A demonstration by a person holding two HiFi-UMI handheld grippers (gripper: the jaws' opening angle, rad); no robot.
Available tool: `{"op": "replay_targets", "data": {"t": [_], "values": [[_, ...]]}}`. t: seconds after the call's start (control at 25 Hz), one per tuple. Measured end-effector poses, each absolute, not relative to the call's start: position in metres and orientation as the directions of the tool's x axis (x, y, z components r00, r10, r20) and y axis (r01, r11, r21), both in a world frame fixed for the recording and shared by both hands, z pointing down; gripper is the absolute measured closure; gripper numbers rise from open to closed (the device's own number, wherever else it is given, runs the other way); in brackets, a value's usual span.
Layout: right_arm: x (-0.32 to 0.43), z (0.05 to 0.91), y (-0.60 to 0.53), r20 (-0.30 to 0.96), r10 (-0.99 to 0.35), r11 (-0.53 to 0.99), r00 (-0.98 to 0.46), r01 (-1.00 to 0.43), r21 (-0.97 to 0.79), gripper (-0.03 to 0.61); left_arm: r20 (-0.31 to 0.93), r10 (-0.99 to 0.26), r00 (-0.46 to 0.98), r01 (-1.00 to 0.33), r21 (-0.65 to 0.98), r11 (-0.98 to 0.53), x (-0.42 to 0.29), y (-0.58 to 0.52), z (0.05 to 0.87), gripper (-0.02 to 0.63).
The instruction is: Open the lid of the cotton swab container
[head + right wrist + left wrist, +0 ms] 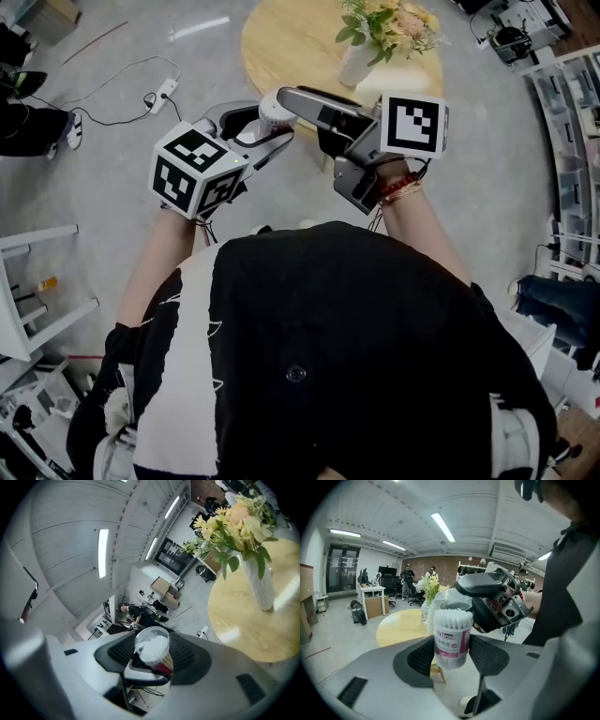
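Your left gripper [452,652] clamps the cotton swab container [451,637] while your right gripper [152,657] pinches what looks like its clear lid [151,647].

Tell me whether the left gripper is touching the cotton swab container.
Touching. The left gripper view shows both pads of the left gripper pressed against the cotton swab container's sides, with no gap.

The right tool [466,602] covers part of the clear lid [446,597].
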State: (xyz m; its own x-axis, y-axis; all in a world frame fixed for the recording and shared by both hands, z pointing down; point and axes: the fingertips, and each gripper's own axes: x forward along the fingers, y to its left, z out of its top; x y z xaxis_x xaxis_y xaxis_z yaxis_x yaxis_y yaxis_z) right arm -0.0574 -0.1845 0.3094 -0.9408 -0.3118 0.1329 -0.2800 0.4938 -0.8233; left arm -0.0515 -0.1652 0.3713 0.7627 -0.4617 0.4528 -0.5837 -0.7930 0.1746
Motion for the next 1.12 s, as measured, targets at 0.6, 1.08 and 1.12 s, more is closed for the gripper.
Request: {"op": "replay_targets", "data": {"t": [0.6,1.08,1.12], "values": [[-0.049,0.291,-0.191,0.008,-0.335,0.456,-0.942,-0.17,-0.874,0.325,0.41,-0.482,0.774,-0.569,0.118,-0.814,-0.053,-0.169,0.354,0.373],[-0.034,0.287,-0.2,-0.01,-0.405,0.454,-0.914,-0.192,-0.87,0.33,0.393,-0.471,0.79,-0.556,0.135,-0.82,-0.048,-0.167,0.355,0.374],[-0.033,0.286,-0.201,-0.011,-0.406,0.456,-0.914,-0.192,-0.869,0.328,0.393,-0.469,0.791,-0.554,0.135,-0.821,-0.048,-0.167,0.355,0.374]]}}
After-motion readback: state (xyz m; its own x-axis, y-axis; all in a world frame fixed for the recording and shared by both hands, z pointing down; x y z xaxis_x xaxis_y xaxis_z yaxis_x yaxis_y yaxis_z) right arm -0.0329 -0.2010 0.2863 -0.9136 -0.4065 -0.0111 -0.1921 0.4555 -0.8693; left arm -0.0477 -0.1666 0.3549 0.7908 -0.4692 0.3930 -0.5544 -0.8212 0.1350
